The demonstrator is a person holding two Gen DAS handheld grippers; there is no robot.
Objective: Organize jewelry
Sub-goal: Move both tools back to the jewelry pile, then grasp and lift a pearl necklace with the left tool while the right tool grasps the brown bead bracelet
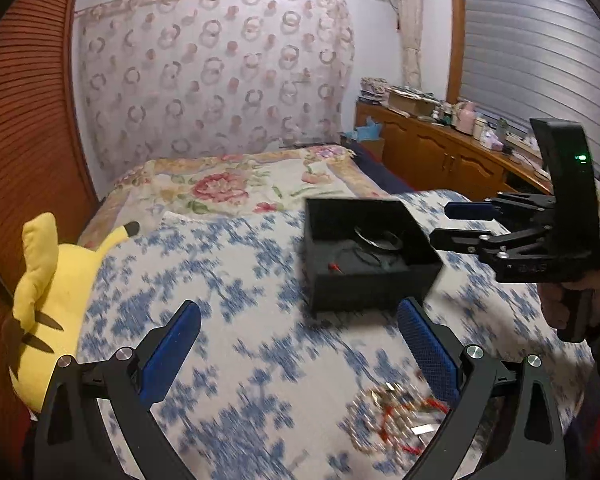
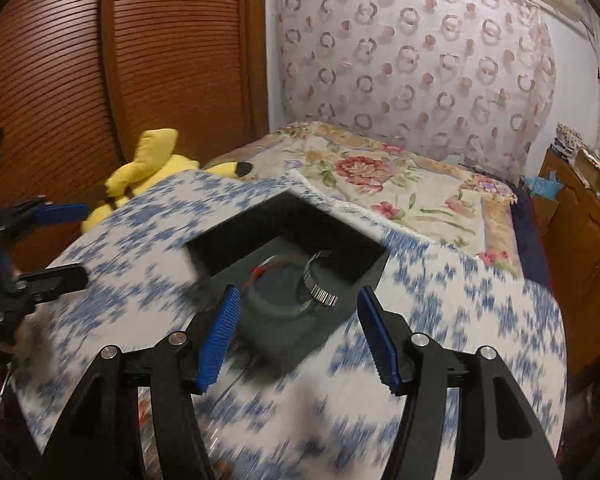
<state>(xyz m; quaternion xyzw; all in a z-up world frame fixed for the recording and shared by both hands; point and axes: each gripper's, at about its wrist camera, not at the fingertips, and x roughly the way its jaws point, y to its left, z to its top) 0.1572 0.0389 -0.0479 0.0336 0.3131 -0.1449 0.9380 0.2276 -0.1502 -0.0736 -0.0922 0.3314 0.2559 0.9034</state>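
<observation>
My left gripper and right gripper both gape empty. The black box sits mid-bed; open blue-patterned bedspread surrounds it, beads near me. No writing is readable.

We see a matt black box on a soft blue-and-white printed cloth. Inside it lies a shiny metal bangle. Beside our left gripper the beads gleam like metal on red cord. Its pads look like ribbed blue rubber. The plush is yellow fabric, the doors slatted wood.
</observation>
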